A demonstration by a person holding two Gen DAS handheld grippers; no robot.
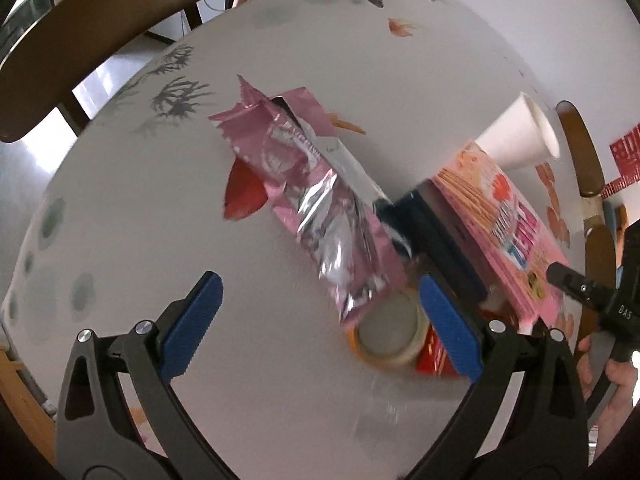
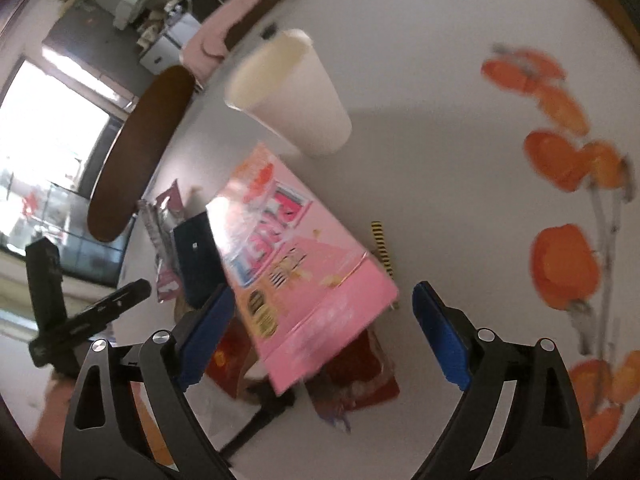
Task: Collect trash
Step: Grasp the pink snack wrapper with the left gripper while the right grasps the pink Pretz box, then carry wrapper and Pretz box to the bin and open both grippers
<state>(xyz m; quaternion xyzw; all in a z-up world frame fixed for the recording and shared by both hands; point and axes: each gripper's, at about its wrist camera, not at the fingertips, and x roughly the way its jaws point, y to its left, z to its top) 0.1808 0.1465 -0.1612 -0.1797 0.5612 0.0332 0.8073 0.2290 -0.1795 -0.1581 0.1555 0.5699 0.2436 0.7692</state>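
Observation:
A crumpled pink foil wrapper [image 1: 316, 200] lies on the white patterned table [image 1: 160, 240], ahead of my left gripper [image 1: 320, 320], which is open and empty above the table. A pink snack box [image 1: 504, 224] rests tilted on other trash at the right; it also shows in the right wrist view [image 2: 296, 264]. My right gripper [image 2: 324, 336] is open, its jaws on either side of the box's near end without touching. A white paper cup [image 2: 288, 96] lies on its side beyond the box, also in the left view [image 1: 516, 136]. A red wrapper [image 2: 352, 380] lies under the box.
A roll of tape [image 1: 388, 332] lies by the left gripper's right finger. A dark blue object [image 2: 196, 256] sits beside the box. Wooden chair backs [image 1: 104, 28] ring the table edge. A striped strip [image 2: 382, 248] lies right of the box.

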